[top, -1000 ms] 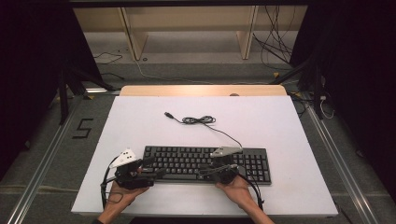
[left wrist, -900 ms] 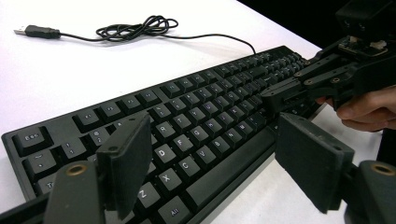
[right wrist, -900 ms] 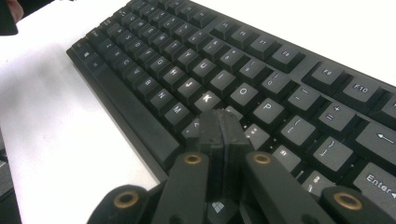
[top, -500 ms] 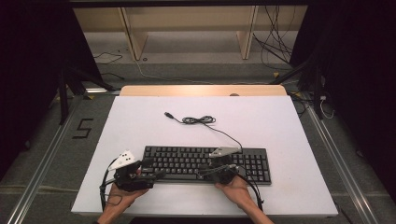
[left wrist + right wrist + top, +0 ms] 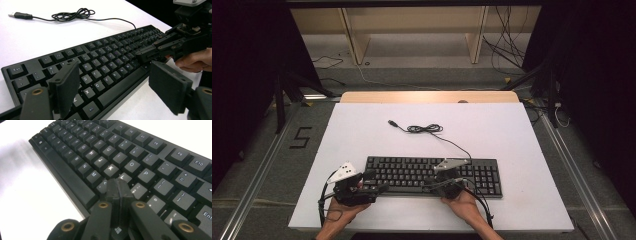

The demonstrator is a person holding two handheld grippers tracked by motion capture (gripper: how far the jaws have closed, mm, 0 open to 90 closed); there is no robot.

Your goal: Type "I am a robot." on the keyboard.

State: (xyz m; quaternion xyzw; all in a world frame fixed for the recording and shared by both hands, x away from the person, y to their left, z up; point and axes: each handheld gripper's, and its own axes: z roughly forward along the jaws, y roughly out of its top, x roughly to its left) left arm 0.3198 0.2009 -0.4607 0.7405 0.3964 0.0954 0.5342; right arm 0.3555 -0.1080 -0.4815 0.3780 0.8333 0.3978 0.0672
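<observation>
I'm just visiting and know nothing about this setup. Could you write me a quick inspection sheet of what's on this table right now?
Surface: white table, wooden strip at the far edge.
Job's things: black keyboard, flat near the front edge.
Clutter: nothing seen.
Grippers: left tongs open over the keyboard's left end; right tongs shut, tip over the keys near L.
Cables: keyboard cable partly coiled behind it, plug loose on the table.
Surroundings: wooden shelving, loose floor cables, grey floor.

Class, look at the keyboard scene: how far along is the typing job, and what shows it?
Done: the keyboard lies flat on the white table, its cable unplugged behind it. In hand: the right tool, jaws shut together, tips over keys near L and the comma; whether it presses one cannot be told. The left tool stands open above the keyboard's left end. Left: probably more key presses.
</observation>
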